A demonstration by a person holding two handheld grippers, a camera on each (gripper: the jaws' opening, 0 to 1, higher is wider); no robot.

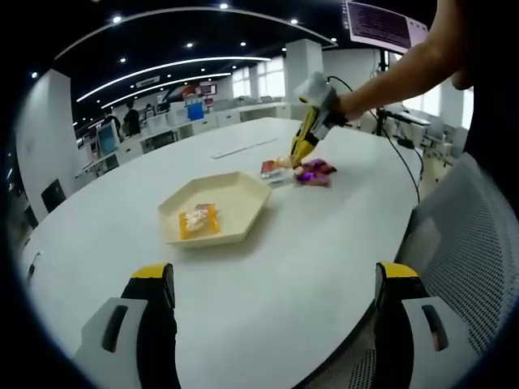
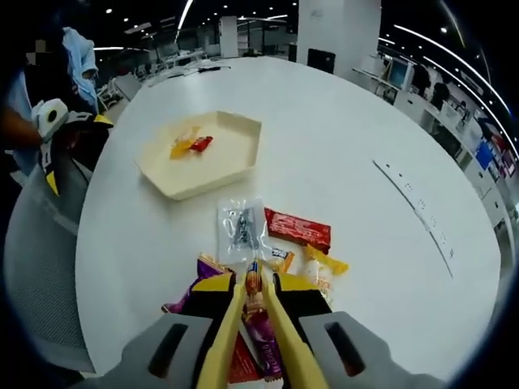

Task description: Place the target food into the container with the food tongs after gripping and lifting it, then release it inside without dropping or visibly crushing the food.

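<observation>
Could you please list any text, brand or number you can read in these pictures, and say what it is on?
None can be read.
Red wrapper: printing blurred.
Clear packet: dark print, too small.
Purple wrapper: too small.
Paper strip: marks, unreadable.
Wall screen: lines of text, too blurred.
Snack in tray: no legible label.

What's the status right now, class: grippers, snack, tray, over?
Left gripper open, idle over table. Right gripper holds yellow tongs, tips at snack pile. Tray holds two snacks. Path clear.
</observation>
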